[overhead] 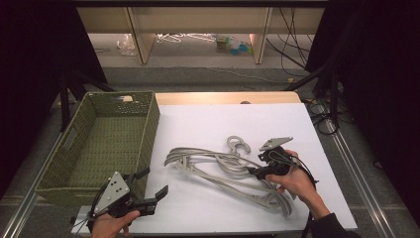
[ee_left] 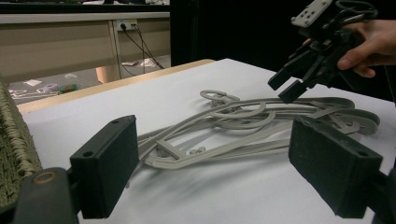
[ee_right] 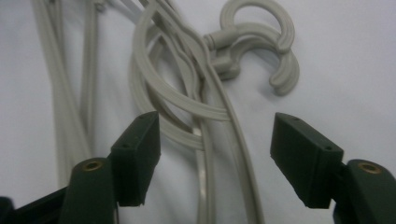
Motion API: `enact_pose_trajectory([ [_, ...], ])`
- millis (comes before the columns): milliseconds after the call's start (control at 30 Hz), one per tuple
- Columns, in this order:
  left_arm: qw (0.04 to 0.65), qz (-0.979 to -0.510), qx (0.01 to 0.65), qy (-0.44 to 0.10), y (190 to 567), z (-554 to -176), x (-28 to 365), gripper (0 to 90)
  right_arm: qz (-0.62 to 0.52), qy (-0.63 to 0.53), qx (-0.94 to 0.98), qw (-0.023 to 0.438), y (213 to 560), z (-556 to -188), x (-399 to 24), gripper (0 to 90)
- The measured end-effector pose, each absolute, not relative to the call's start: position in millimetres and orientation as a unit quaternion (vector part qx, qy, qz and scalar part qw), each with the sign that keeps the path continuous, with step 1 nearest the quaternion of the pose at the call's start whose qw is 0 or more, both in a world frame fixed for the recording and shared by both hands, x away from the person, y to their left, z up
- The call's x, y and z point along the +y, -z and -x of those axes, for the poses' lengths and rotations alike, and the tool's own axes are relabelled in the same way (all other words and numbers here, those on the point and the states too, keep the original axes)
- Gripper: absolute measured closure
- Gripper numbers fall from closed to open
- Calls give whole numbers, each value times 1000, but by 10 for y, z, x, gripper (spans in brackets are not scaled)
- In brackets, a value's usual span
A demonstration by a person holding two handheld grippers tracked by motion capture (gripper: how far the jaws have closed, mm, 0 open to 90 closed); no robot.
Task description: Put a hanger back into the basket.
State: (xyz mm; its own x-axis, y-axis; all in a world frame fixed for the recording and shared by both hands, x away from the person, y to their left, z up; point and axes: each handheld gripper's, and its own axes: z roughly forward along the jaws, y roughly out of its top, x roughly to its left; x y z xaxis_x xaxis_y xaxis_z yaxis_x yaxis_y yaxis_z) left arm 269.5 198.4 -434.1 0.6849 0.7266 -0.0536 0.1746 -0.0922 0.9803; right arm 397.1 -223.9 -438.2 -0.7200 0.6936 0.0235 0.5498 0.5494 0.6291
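A tangle of grey hangers (overhead: 225, 171) was seen lying flat on the white sheet (overhead: 208, 124) approx. mid-table, hooks (overhead: 239, 145) pointing toward the far edge, arms spread toward the near right. In the left gripper view the hangers (ee_left: 243, 126) were stacked loosely, several overlapping, w/ the hooks at the far end of the pile. The right gripper (overhead: 253, 169) was held low over the right part of the pile by the person's right hand (overhead: 297, 181), jaws pointed toward the hangers' necks. In the right gripper view its jaws stood apart w/ hanger bars (ee_right: 205, 126) between them – pads were not pressed on anything, so it was open and nothing was gripped; the two hooks (ee_right: 266, 42) lay just beyond the jaws. The same gripper (ee_left: 292, 81) was seen from the left gripper view hovering just above the pile, whether touching could not be told. The left gripper (overhead: 151, 191) was held at the near left edge, beside the basket's (overhead: 148, 124) near corner, well apart from the hangers – jaws wide, empty. The basket, green woven, stood at the table's left w/ its right wall just beside the sheet's left edge; its weave (ee_left: 14, 144) was glimpsed at the left of the left gripper view.
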Motion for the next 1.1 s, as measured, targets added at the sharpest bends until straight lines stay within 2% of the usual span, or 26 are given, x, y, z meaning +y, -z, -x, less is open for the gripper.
enact_pose_trajectory([
  [100,592,-702,321,-233,4341,-2695,1983,159,-350,-311,878,104,4432,-4074,-2241,374],
  [133,593,-701,321,-232,4342,-2695,1985,159,-369,-297,877,77,4442,-4113,-2229,390],
  [200,593,-701,322,-232,4341,-2696,1990,159,-367,-297,880,58,4484,-4171,-2239,433],
  [267,593,-700,323,-232,4341,-2694,1989,159,-363,-291,884,47,4500,-4192,-2248,439],
  [300,593,-701,321,-232,4339,-2693,1990,159,-365,-284,886,32,4525,-4210,-2257,476],
  [533,598,-699,318,-229,4349,-2705,1973,160,-370,-279,886,12,4567,-4248,-2277,532],
  [567,598,-699,318,-229,4348,-2706,1973,160,-372,-285,883,2,4567,-4267,-2287,584],
  [600,598,-699,318,-229,4348,-2706,1973,159,-372,-285,883,2,4567,-4267,-2287,584],
  [633,598,-700,318,-228,4349,-2707,1974,160,-378,-293,878,-13,4568,-4285,-2310,633],
  [1033,592,-702,322,-229,4344,-2704,1984,160,-355,-277,893,-19,4499,-4269,-2290,781],
  [1100,592,-702,323,-229,4343,-2702,1984,160,-353,-273,895,-17,4489,-4265,-2285,783],
])
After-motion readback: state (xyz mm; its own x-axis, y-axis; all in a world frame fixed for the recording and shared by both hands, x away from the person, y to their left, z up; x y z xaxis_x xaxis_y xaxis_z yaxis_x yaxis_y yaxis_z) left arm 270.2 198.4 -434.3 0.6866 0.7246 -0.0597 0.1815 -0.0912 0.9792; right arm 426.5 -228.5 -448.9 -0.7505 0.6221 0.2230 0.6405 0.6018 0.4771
